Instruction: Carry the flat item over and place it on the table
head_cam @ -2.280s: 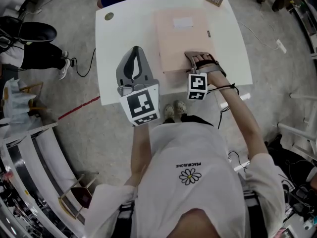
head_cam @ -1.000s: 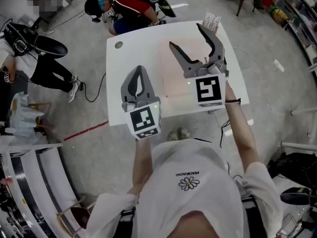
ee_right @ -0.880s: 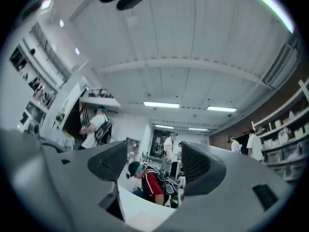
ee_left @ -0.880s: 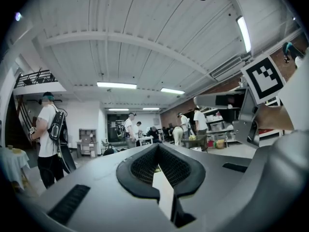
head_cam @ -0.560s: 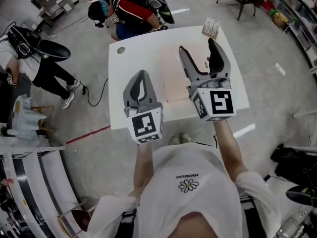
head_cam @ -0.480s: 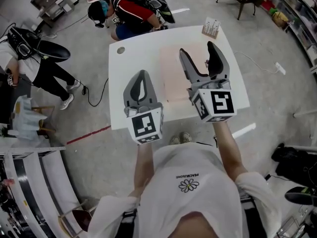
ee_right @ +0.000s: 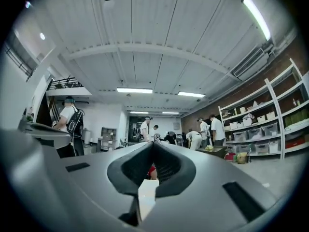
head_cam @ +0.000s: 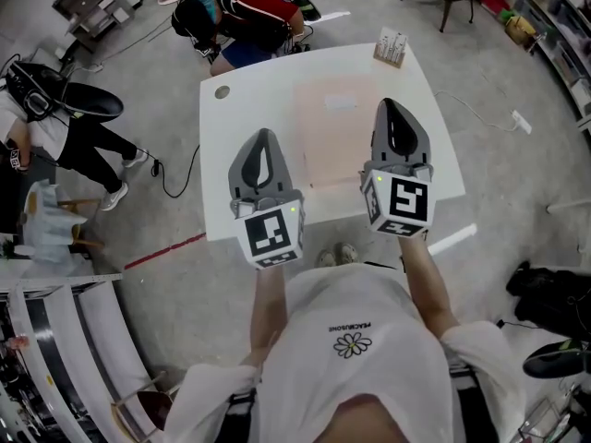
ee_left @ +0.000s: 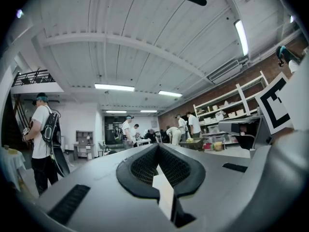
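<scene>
Setting: white table (head_cam: 249, 90) on a grey workshop floor, seen steeply from above; the person who holds the grippers stands at its near edge.
Flat item: pale pink flat sheet (head_cam: 332, 137) lying flat on the tabletop, right of centre. It runs from close to the far edge to close to the near edge. A small white label (head_cam: 340, 101) sits on its far half.
Left gripper (head_cam: 263, 137): held over the near edge of the tabletop, left of the sheet and apart from it. Its own view (ee_left: 158, 148) looks level across the hall. The jaws are pressed together tip to tip, with nothing between them.
Right gripper (head_cam: 393, 106): held over the near right part of the tabletop, overlapping the right edge of the sheet as seen from the head. Its own view (ee_right: 153, 145) also looks level across the hall, not at the tabletop. The jaws are closed on each other and empty.
Far right corner: a small card holder (head_cam: 391, 48) with upright white cards.
Far left corner: a round cable hole (head_cam: 221, 91) in the tabletop.
Beyond the far edge: a crouching person (head_cam: 245, 26) in a red and black top.
Floor, left of the table: a black cable (head_cam: 180, 178) and a red floor line (head_cam: 162, 250).
Background of the gripper views: white shelving (ee_right: 275, 129) along a brick wall, and standing people (ee_left: 128, 132) at the back of the hall.
</scene>
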Demonstrator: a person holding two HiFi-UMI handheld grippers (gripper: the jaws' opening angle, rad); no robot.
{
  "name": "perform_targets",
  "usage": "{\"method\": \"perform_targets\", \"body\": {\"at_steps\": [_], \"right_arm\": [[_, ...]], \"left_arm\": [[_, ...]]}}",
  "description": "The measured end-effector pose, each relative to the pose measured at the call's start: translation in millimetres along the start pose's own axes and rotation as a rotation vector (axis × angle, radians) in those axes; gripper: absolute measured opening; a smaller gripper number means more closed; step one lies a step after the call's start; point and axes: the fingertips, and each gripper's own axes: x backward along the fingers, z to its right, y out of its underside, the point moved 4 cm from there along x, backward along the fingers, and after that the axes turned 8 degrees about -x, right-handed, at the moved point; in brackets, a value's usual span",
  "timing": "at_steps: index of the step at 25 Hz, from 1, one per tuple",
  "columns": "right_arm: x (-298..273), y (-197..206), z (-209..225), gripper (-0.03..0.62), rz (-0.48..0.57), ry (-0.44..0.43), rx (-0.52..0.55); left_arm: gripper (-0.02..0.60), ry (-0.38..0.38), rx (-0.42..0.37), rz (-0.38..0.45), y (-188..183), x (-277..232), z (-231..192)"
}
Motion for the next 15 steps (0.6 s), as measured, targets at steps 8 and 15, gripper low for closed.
{"method": "perform_targets", "body": {"at_steps": [8,15], "right_arm": [[4.6,3.7,1.5,0.011,-0.012,-0.034,0.040],[9.1,7.7,-3.0,0.011,-0.024,-0.047,0.060]], "left_arm": [[0.015,0.004,-0.002,-0.003,4.0,-3.1,2.8],[0.015,0.008,-0.005,-0.003,4.5,-0.4,2.3]]}}
